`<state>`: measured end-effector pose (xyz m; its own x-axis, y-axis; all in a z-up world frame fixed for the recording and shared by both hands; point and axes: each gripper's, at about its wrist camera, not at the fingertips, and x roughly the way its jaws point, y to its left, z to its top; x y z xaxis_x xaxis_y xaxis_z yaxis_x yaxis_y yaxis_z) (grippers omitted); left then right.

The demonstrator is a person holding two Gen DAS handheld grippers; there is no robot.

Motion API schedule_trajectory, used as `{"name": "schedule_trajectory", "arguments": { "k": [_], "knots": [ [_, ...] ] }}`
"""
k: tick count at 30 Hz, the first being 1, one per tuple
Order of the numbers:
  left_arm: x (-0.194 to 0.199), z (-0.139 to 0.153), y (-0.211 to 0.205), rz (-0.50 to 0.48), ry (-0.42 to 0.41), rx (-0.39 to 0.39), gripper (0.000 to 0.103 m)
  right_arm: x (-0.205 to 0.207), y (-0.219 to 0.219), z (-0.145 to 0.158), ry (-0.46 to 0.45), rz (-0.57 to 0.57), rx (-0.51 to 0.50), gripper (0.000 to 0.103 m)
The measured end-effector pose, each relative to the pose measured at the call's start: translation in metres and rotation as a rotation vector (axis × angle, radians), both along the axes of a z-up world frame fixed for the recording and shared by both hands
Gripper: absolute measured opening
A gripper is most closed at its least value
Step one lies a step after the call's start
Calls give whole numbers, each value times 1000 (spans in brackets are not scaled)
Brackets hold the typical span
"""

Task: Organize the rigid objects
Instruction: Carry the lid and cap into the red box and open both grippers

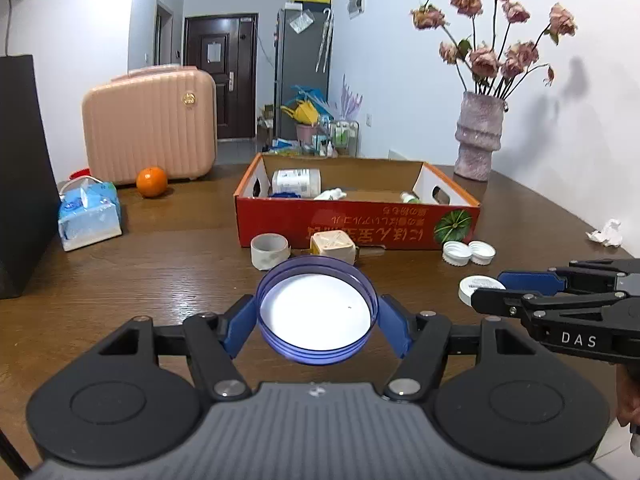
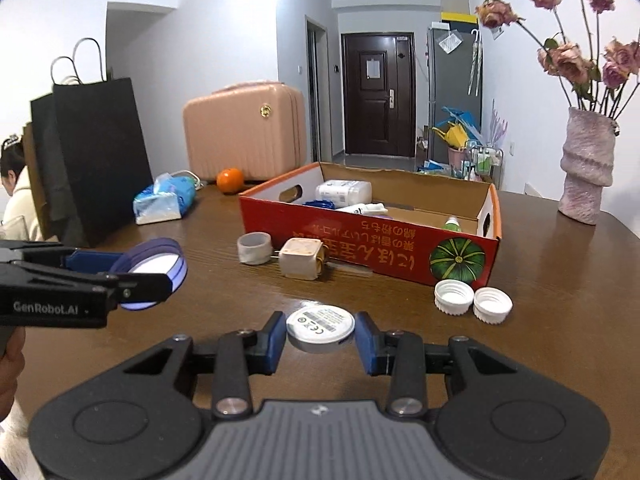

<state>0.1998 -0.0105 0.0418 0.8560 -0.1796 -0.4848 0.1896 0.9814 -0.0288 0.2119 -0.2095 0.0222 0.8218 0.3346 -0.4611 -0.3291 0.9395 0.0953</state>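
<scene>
My left gripper (image 1: pixel 317 316) is shut on a purple-rimmed lid (image 1: pixel 316 314) with a white inside, held above the table; it also shows in the right wrist view (image 2: pixel 154 270). My right gripper (image 2: pixel 320 338) has its jaws around a white round disc (image 2: pixel 320 326) lying on the table, pads close to its sides but with small gaps showing. The disc shows in the left wrist view (image 1: pixel 476 289). A red cardboard box (image 1: pixel 356 224) (image 2: pixel 368 248) stands ahead, holding a white bottle (image 1: pixel 297 183) and small items.
In front of the box lie a tape roll (image 1: pixel 269 251), a beige cube (image 1: pixel 333 246) and two white caps (image 1: pixel 469 253). An orange (image 1: pixel 151 181), a tissue pack (image 1: pixel 89 216), a pink suitcase (image 1: pixel 150 124), a black bag (image 1: pixel 20 176) and a flower vase (image 1: pixel 478 136) stand around.
</scene>
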Motion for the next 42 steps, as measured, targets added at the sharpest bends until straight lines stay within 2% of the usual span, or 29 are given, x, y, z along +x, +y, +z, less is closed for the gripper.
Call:
{"name": "schedule_trajectory", "arguments": {
  "k": [8, 13, 17, 24, 29, 34, 38, 42],
  "knots": [
    [-31, 14, 2, 3, -52, -13, 67, -35, -7, 11, -40, -6, 23, 37],
    [-38, 14, 1, -8, -52, -23, 67, -44, -8, 12, -52, -9, 26, 37],
    [-33, 11, 1, -16, -44, -25, 67, -44, -10, 10, -43, -6, 36, 37],
    [-7, 13, 5, -34, -34, -49, 67, -22, -11, 6, -20, -5, 53, 37],
    [40, 18, 10, -64, -13, -104, 67, 14, -28, 8, 18, 10, 161, 37],
    [107, 33, 14, -92, -5, -152, 67, 62, -43, 27, -1, 3, 180, 37],
    [168, 43, 13, -98, 13, -175, 67, 117, -55, 43, -9, -11, 175, 37],
    [242, 42, 8, -95, 93, -198, 67, 177, -60, 49, 15, -32, 157, 37]
  ]
}}
